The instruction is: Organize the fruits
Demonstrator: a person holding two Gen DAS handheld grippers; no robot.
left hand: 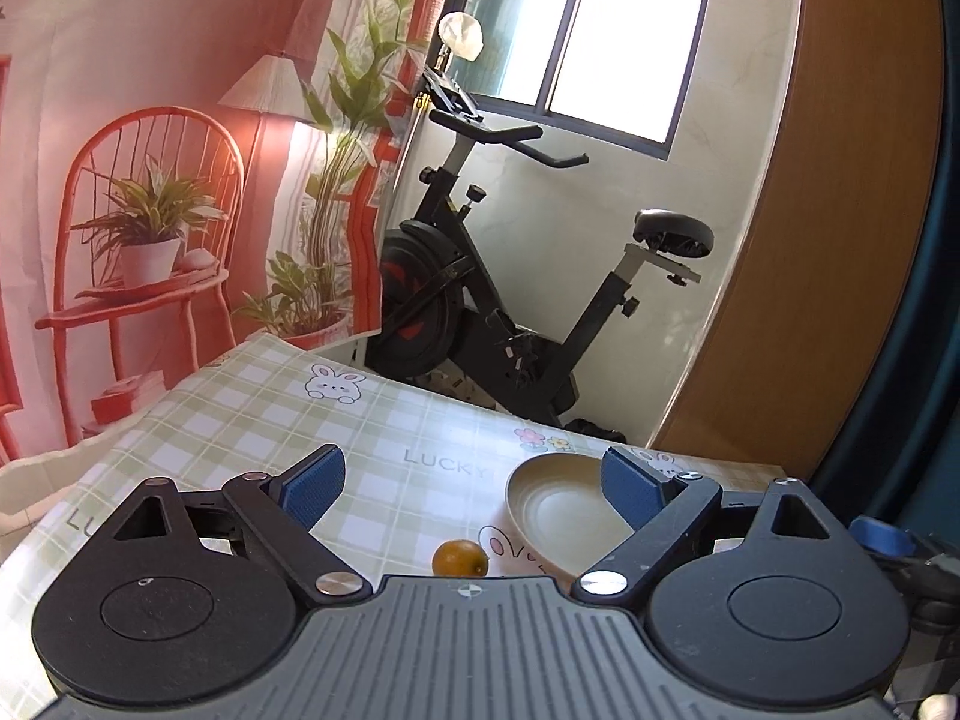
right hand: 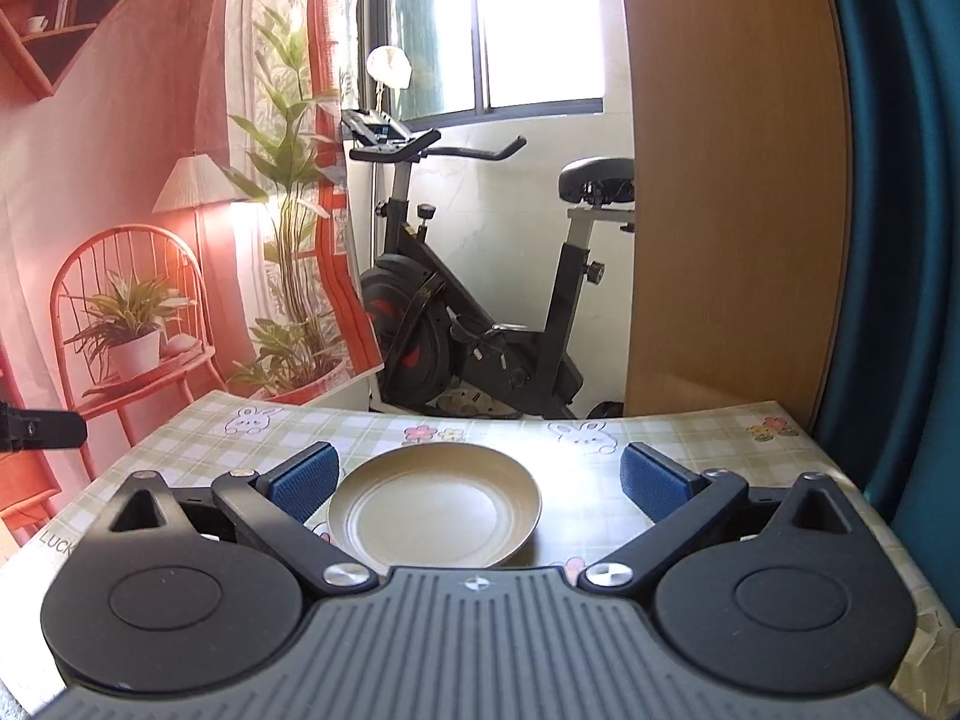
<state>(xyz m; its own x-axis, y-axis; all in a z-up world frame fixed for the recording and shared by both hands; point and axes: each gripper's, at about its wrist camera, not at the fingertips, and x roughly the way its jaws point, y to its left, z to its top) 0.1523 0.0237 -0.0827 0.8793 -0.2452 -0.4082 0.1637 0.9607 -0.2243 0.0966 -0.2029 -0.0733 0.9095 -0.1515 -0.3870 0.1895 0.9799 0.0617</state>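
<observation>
My tongs wear ribbed blue pads (left hand: pixel 315 483). Below them lie a small orange round fruit (left hand: pixel 459 558), a plain cream shallow plate (right hand: pixel 435 504), and a green-checked tablecloth (left hand: pixel 252 414) printed with white bunnies.

A: Left gripper (left hand: pixel 471 489) status?

B: Jaws spread wide, nothing between the blue pads (left hand: pixel 315 492). Held level above the surface, both linkage arms splayed outward symmetrically.

A: Right gripper (right hand: pixel 477 483)?

B: Same pose: jaws fully apart, blue pads (right hand: pixel 306 479) bare, nothing gripped. Held level, pointing forward.

A: See each other?

B: From the right wrist view, a black part at the far left edge, probably the left unit; too little of it in frame to tell its state from there.
</observation>
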